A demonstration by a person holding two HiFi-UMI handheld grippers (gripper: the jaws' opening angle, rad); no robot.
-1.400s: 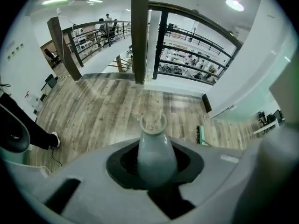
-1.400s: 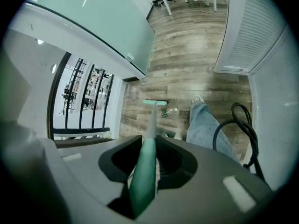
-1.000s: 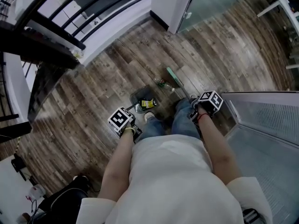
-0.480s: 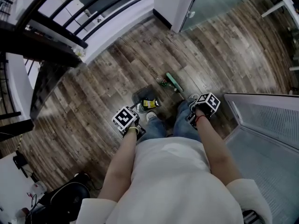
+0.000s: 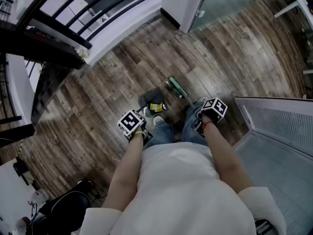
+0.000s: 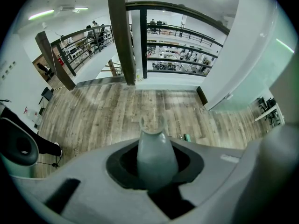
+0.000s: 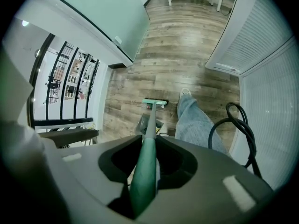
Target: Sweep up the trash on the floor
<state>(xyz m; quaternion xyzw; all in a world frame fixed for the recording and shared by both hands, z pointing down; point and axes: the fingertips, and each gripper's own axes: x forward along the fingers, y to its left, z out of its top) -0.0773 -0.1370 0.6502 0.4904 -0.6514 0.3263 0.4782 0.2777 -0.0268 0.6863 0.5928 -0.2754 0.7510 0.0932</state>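
My left gripper point(image 6: 156, 161) is shut on the pale grey handle point(image 6: 155, 149) of a dark dustpan point(image 5: 149, 101). The pan rests on the wood floor by the person's shoe, with a yellow piece of trash point(image 5: 156, 107) in it. My right gripper point(image 7: 145, 166) is shut on the green broom handle point(image 7: 144, 171). The broom's green head point(image 5: 177, 87) lies on the floor just right of the pan, and it also shows in the right gripper view as a green head point(image 7: 154, 103). A small piece of trash point(image 5: 167, 84) lies at the head's far end.
A black railing point(image 5: 73, 31) and a drop run along the upper left. A white wall corner point(image 5: 181, 4) and a glass panel stand ahead. A white slatted panel point(image 5: 279, 126) is on the right, with a black cable point(image 7: 233, 120) by the person's leg point(image 7: 196, 122).
The broom head has slid left along the floor toward the dustpan, with the small trash ahead of it. The right gripper has followed slightly left. The left gripper has barely moved.
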